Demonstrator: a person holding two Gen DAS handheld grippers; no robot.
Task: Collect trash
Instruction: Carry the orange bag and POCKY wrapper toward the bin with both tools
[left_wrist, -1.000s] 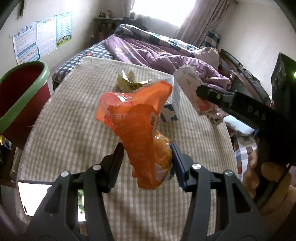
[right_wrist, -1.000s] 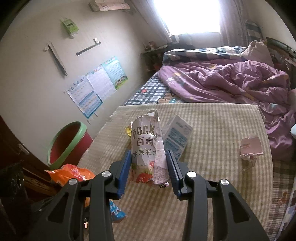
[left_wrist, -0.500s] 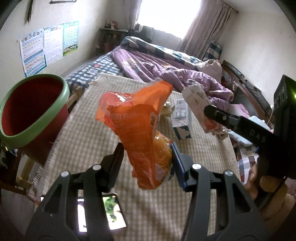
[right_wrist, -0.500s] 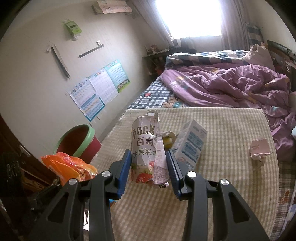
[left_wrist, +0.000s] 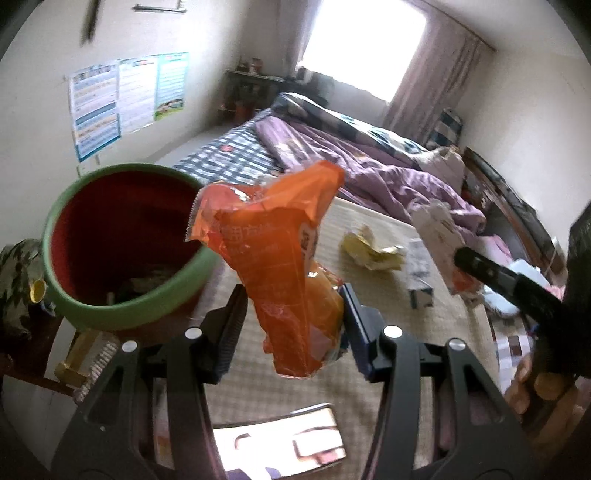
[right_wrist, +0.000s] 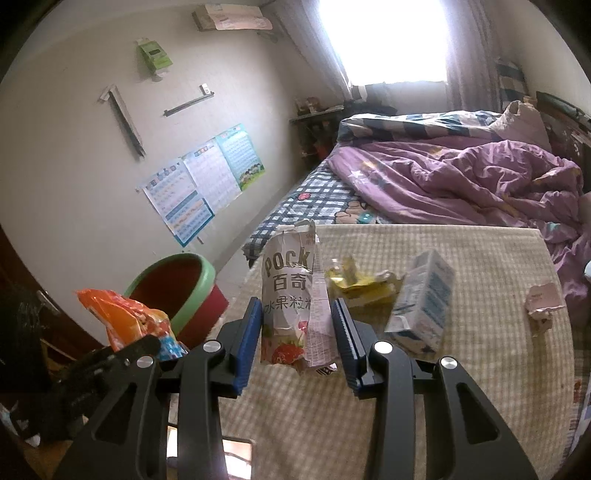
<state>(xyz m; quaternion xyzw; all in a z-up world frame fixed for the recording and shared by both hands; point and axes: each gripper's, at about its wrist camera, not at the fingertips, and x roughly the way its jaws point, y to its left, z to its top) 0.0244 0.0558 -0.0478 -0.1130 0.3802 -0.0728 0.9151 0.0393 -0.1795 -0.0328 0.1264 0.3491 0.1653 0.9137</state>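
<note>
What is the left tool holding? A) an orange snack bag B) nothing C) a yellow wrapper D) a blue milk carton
A: the left tool is closed on the orange snack bag, while the yellow wrapper and blue carton lie on the checked table.

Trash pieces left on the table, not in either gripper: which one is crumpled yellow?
The yellow wrapper, lying just behind the Pocky box held in the right gripper. The blue-and-white carton beside it keeps its box shape; the pink scrap lies apart near the table's right edge.
</note>
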